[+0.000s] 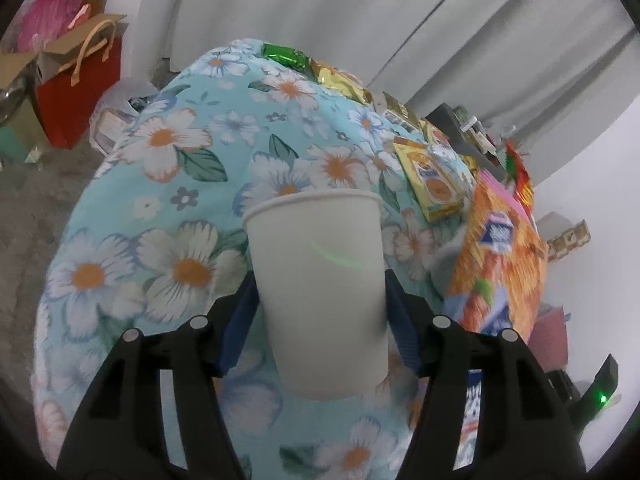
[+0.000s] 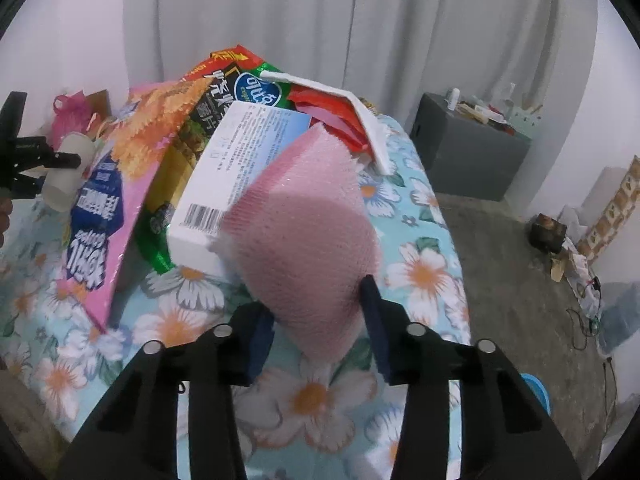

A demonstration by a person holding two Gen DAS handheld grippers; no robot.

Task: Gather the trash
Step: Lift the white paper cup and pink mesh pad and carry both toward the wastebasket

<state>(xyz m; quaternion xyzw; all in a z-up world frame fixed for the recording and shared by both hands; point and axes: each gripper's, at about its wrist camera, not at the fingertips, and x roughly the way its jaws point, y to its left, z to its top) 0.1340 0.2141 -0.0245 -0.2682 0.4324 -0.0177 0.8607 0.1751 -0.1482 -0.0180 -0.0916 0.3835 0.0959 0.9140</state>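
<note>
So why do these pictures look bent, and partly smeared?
Both views are fisheye: black corners, and the curtains bow in the left wrist view. There the orange snack box is motion-smeared, while the paper cup in the left tongs stays fairly sharp, with a green glare streak. In the right wrist view, the pink foam in the right tongs looks soft; lighting is flat.

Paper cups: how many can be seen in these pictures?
1. The white paper cup is held off the floral cloth between the left gripper's fingers; the right wrist view shows the same cup. Others may be hidden behind the packaging.
</note>
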